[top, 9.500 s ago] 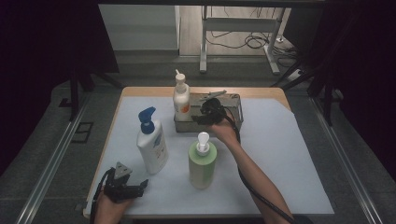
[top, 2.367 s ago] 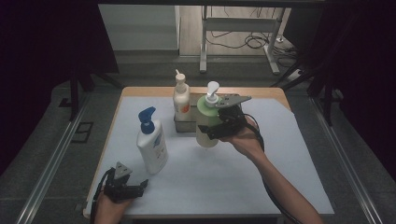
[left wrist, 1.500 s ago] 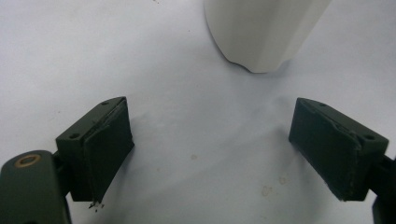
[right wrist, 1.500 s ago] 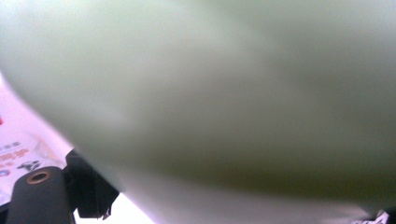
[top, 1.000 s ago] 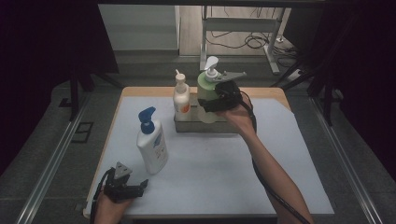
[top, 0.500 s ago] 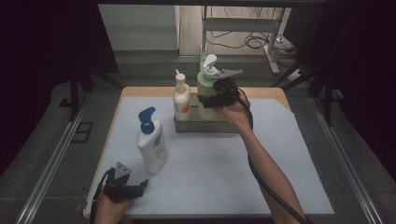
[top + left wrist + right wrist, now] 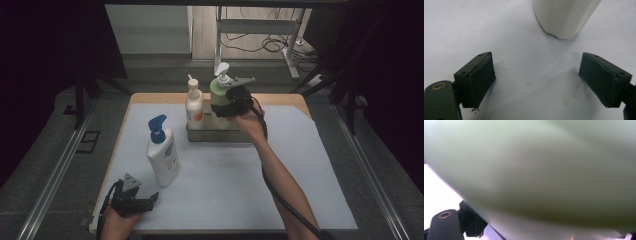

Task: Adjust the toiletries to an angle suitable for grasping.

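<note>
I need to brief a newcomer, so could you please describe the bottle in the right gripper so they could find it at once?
Find the metal tray at the table's far edge. The green bottle, gripped by the right gripper, hangs over it beside an orange-labelled white bottle. It alone has a pale green body with a white pump.

The high view hangs above the person's side of the table [image 7: 300, 165] and looks forward and down, far enough back to take in the whole white tabletop and the dark floor beyond.

The left gripper view rides low at the near-left corner, facing along its own spread jaws across the tabletop, close to the base of the white lotion bottle [image 7: 564, 17]; the high view shares that bottle [image 7: 162, 155], standing just beyond the left gripper [image 7: 132, 200].

The right gripper view sits pressed close against the green pump bottle [image 7: 536, 177], blurred by nearness. The high view shows the same bottle [image 7: 218, 92] at the metal tray [image 7: 215, 134].
</note>
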{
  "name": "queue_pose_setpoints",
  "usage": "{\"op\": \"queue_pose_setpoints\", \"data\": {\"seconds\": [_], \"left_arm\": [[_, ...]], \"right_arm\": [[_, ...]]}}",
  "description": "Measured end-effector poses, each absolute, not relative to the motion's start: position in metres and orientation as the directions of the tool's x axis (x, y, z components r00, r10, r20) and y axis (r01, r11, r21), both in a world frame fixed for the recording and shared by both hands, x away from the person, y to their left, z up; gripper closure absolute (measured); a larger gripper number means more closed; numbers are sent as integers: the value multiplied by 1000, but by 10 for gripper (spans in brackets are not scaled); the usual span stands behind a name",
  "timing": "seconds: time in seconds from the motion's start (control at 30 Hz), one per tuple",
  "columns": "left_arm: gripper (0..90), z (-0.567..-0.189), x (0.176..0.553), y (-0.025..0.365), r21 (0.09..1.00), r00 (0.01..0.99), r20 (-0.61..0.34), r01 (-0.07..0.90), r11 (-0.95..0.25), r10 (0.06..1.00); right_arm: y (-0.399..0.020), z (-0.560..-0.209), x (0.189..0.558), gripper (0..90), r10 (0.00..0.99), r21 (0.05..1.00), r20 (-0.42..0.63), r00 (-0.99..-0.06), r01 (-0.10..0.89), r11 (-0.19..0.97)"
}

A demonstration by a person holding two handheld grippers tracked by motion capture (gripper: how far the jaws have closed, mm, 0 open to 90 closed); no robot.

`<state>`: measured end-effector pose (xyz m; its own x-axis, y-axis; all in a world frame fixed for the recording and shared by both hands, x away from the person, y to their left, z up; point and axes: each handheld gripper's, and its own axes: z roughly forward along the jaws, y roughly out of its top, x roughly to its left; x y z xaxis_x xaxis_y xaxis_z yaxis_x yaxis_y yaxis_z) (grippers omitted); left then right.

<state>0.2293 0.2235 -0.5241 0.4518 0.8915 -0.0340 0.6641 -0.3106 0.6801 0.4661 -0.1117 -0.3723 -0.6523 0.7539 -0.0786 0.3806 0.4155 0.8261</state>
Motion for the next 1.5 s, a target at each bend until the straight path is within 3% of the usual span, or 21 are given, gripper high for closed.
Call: {"op": "queue_pose_setpoints", "data": {"seconds": [1.5], "left_arm": [[126, -524, 229, 224, 680, 452, -34, 665, -311, 891]], "right_arm": [[-111, -419, 478, 131, 730, 747, -18, -683, 476, 464]]}}
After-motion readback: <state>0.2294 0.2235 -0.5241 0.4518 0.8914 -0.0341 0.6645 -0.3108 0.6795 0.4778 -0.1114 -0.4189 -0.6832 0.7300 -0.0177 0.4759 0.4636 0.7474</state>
